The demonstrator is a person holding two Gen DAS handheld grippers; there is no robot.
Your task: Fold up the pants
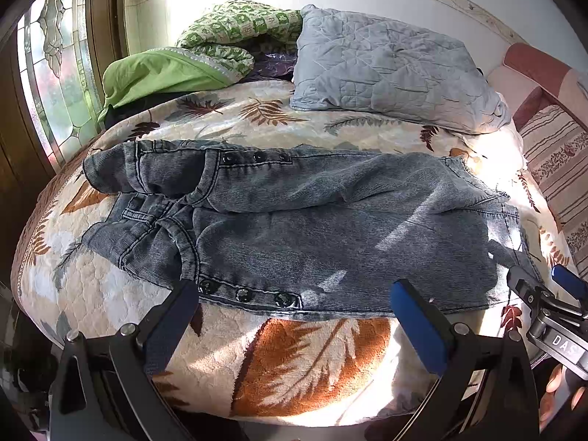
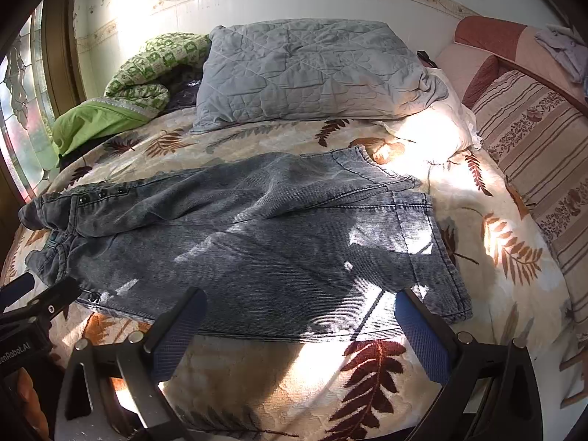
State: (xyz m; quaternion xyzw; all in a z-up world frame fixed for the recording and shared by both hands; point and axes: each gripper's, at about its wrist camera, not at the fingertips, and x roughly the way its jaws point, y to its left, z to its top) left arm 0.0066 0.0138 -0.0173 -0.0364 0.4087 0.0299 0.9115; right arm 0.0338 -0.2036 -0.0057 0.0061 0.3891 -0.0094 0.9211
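Note:
Grey-blue denim pants (image 1: 312, 228) lie flat across a leaf-patterned bedspread (image 1: 294, 360), waistband to the left, leg hems to the right, one leg lying over the other. Black snap buttons line both outer seams near the waist. They also show in the right wrist view (image 2: 257, 235). My left gripper (image 1: 294, 297) is open, just short of the near edge by the waist. My right gripper (image 2: 299, 307) is open, its fingers at the near edge by the hems. It also shows in the left wrist view (image 1: 544, 283), and the left gripper (image 2: 40, 290) in the right wrist view.
A grey quilted pillow (image 1: 393, 66) and a green patterned blanket (image 1: 205, 47) lie at the far side of the bed. A stained-glass window (image 1: 55, 73) is on the left. A striped cushion (image 2: 540, 161) stands at the right. A wall runs behind.

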